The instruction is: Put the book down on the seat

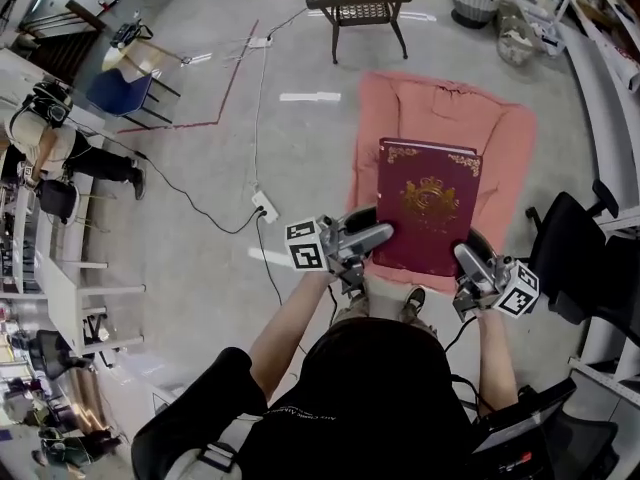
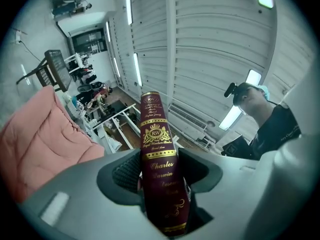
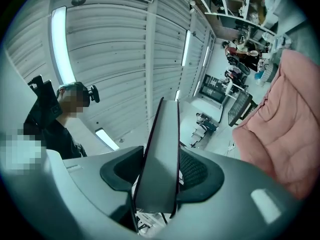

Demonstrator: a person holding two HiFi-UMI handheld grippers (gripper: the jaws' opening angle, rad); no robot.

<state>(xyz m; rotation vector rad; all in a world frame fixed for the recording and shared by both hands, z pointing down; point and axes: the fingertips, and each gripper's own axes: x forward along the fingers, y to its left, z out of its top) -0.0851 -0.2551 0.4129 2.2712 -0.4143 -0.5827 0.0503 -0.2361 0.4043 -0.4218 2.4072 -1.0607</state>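
Not done yet: book mid-frame in head view, held flat above pink cushioned seat, prob not touching. L gripper clamped on spine side, R gripper clamped on page edge. Left to do: lower onto seat, open both jaws.

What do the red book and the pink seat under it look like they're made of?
Book: maroon cover, probably leather or leatherette with a low sheen; gold-stamped crest, border and spine lettering suggest that. Seat: pink fabric, matte and padded, judging by its puffy quilted folds; the fibre cannot be told.
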